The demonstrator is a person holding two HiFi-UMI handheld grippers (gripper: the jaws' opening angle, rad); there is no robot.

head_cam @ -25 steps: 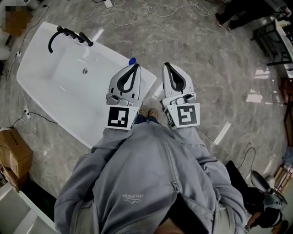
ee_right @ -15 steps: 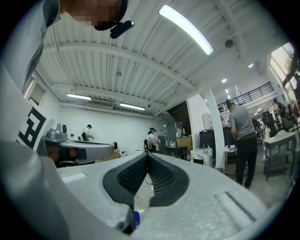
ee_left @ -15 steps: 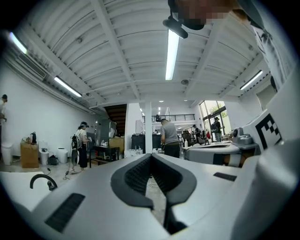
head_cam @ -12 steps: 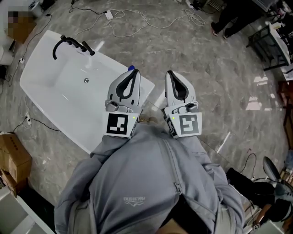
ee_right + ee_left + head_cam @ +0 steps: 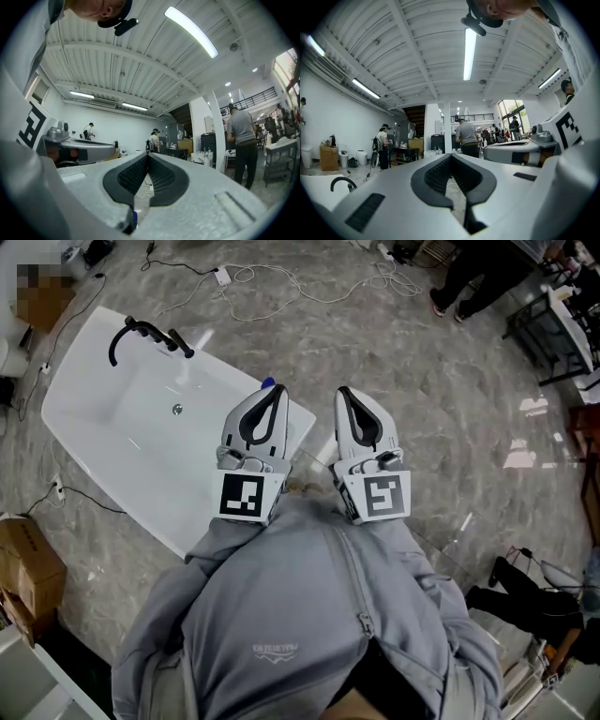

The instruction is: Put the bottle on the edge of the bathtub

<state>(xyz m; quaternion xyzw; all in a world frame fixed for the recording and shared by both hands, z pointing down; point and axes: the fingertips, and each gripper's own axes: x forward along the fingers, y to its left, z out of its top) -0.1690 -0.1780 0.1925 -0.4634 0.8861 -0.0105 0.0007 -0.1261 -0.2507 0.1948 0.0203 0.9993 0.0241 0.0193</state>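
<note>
The white bathtub (image 5: pixel 112 442) lies slantwise on the floor at the left of the head view. Only the bottle's blue cap (image 5: pixel 269 383) shows, at the tub's far rim just past my left gripper (image 5: pixel 278 391); the gripper hides the rest. My left gripper is shut and holds nothing, hovering over the tub's near corner. My right gripper (image 5: pixel 341 392) hangs beside it over the floor, also shut and empty. In the left gripper view the pads meet at the tip of the left gripper (image 5: pixel 451 156). In the right gripper view a speck of the blue cap (image 5: pixel 135 219) shows under the shut right gripper (image 5: pixel 147 155).
A black faucet (image 5: pixel 141 334) stands on the tub's far end. White cables (image 5: pixel 281 282) trail over the marble floor beyond. A cardboard box (image 5: pixel 28 559) sits at the left edge. People stand at the top right (image 5: pixel 469 273), and legs (image 5: pixel 525 601) are at the lower right.
The head view has tilted, so the tub and bottle cap sit slightly lower in the picture. Both grippers stay shut side by side. A person at the lower right has shifted.
</note>
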